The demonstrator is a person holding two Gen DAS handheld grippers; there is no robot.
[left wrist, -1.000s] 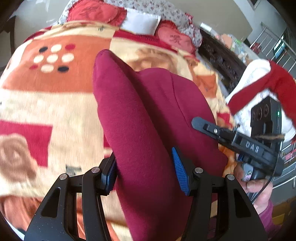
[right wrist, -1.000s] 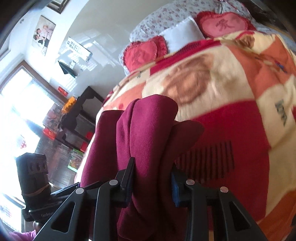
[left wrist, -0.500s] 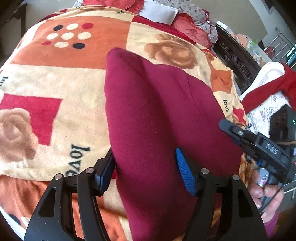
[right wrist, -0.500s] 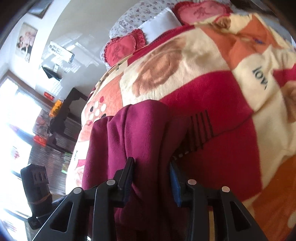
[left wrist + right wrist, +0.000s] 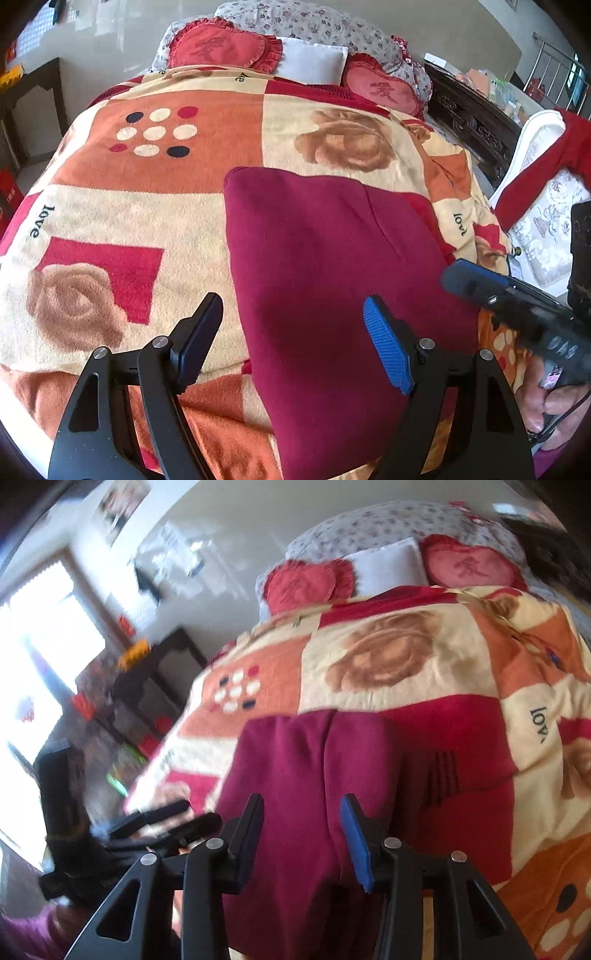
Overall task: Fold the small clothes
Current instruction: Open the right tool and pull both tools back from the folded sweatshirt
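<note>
- A folded maroon garment (image 5: 325, 280) lies flat on a patchwork blanket (image 5: 155, 221) of orange, cream and red squares that covers the bed.
- The left claw (image 5: 293, 339) stands wide open over the garment's near end; its black finger sits off the left edge of the cloth and its blue-padded finger (image 5: 386, 349) rests over the fabric, gripping nothing.
- From the right wrist view, the right claw (image 5: 301, 840) is partly open, its two fingers straddling a raised fold of the maroon garment (image 5: 317, 775); the frame is blurred, so whether the pads touch the cloth cannot be told.
- In the left view the right claw (image 5: 476, 284) shows at the garment's right edge, with the person's hand (image 5: 550, 402) on its handle.
- At the head of the bed sit two red heart-shaped cushions (image 5: 221, 46), a white pillow (image 5: 312, 64) between them, and a floral pillow (image 5: 317, 26) behind.
- A red cloth (image 5: 546, 166) hangs over a white chair (image 5: 535, 140) to the right of the bed.
</note>
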